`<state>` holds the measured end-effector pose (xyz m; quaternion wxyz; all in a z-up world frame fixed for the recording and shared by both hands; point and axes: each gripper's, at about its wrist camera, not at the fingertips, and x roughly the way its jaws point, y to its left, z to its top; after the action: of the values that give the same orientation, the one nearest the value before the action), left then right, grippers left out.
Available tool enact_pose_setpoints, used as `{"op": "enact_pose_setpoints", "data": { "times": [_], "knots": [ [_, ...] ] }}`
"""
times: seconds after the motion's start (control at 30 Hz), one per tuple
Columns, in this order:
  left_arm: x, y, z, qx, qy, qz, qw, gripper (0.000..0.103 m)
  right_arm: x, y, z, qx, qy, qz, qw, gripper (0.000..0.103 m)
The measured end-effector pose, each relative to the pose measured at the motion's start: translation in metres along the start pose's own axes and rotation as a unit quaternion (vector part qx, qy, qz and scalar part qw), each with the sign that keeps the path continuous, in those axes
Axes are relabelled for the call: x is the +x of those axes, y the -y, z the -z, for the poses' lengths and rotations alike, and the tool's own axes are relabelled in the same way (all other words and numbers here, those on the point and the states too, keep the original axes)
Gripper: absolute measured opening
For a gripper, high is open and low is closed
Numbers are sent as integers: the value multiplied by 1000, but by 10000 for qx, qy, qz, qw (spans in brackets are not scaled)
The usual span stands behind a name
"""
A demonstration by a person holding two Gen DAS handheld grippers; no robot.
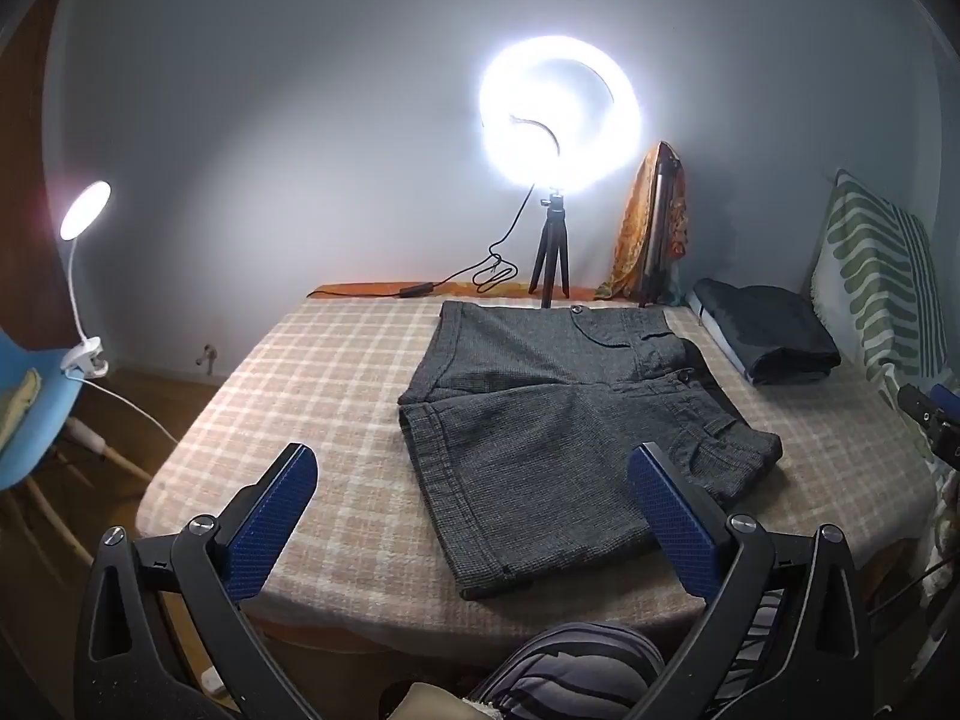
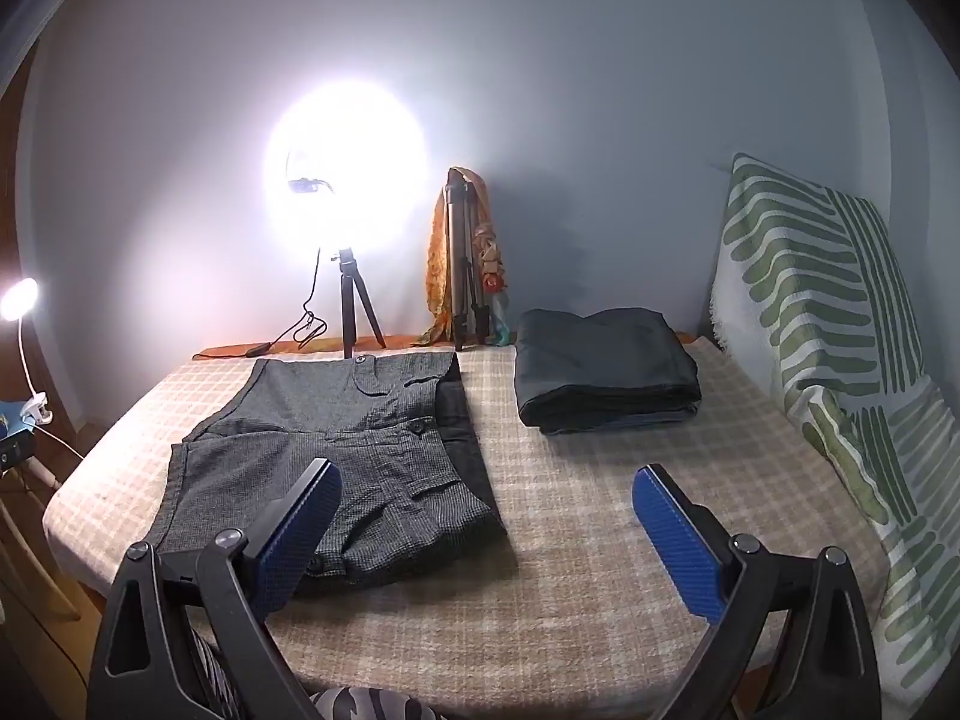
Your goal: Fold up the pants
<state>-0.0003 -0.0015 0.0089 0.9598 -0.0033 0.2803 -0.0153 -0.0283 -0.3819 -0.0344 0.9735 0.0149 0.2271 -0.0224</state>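
1. Grey shorts (image 1: pixel 558 420) lie flat mid-bed (image 1: pixel 300 372), reaching from its far edge to its near edge.
2. Left gripper (image 1: pixel 474 480) hovers over the near edge, jaws wide apart, empty.
3. Right gripper (image 2: pixel 486 501) likewise spread, gripping nothing.
4. Folded dark clothes (image 2: pixel 606 372) sit near the far right corner.
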Motion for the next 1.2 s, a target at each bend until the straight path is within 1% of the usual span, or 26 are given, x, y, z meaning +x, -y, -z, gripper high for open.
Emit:
{"op": "enact_pose_setpoints", "data": {
  "times": [0.63,1.2],
  "knots": [
    [-4,1,0,-43,21,88,9999,103,-2,2,0,24,8,-48,10000,99],
    [-8,6,1,9,90,79,9999,103,-3,0,-2,0,18,-46,10000,100]
  ]
}}
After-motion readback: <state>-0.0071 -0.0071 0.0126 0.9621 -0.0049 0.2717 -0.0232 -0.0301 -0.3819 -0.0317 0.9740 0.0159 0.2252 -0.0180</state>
